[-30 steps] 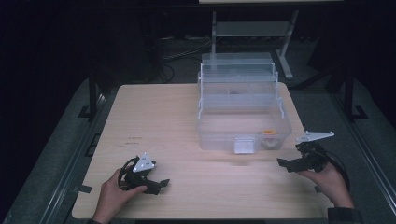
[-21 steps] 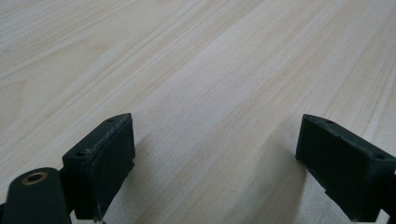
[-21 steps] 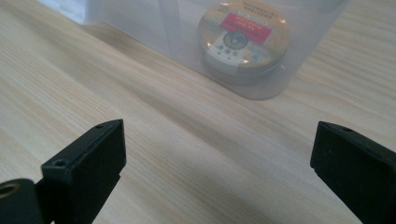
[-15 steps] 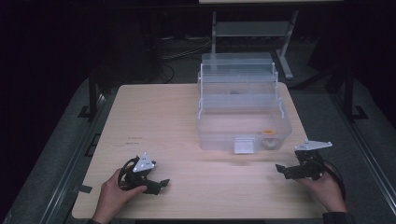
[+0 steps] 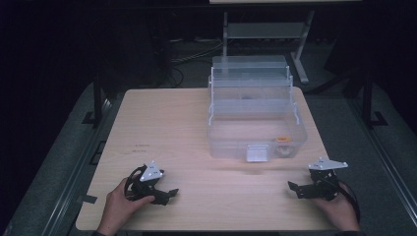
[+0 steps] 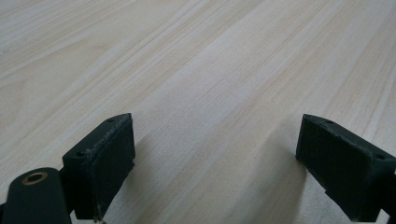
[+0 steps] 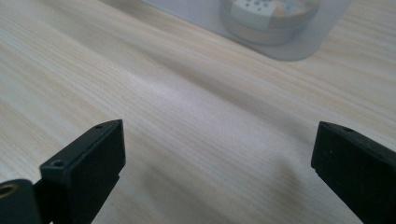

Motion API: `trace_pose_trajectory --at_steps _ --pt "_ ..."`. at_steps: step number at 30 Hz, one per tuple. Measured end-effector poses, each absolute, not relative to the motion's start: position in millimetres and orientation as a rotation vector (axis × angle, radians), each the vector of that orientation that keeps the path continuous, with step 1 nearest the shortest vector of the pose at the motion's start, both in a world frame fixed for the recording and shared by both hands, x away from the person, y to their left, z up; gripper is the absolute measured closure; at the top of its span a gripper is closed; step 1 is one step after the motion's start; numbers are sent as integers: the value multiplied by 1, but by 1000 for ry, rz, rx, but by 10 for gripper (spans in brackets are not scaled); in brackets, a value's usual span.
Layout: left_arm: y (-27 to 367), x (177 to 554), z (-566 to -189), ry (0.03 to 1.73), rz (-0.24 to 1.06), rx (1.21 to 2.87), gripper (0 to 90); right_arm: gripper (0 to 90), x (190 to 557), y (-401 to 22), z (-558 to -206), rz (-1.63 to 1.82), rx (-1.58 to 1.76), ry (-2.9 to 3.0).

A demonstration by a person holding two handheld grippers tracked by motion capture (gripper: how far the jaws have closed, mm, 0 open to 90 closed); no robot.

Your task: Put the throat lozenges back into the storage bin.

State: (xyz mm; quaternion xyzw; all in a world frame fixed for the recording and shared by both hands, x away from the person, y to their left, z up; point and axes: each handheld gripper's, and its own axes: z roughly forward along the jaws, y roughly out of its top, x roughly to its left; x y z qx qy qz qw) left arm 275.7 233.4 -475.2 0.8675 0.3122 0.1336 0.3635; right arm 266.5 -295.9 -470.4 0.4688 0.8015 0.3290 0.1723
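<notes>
Dark surroundings, table (image 5: 187, 123) lit from above, close-ups soft, blurred

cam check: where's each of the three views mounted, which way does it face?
High view: above the person's side, facing forward and down on the table; shows both hands, left gripper, right gripper, clear box.
Left gripper view: on the left gripper, jaws apart, facing bare tabletop.
Right gripper view: on the right gripper, jaws apart, facing the box's front corner.
Shared: high and right gripper views both show the box.

Clear plastic box (image 5: 255, 125) (tiers open) on pale wooden table (image 5: 167, 128).
</notes>
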Motion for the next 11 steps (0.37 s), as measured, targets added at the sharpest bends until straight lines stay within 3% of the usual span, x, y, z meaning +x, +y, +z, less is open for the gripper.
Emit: trace_pose_trajectory --at_steps 11 --pt "233 276 -475 809 344 2227 110 26 264 -294 -478 911 1323 2286"
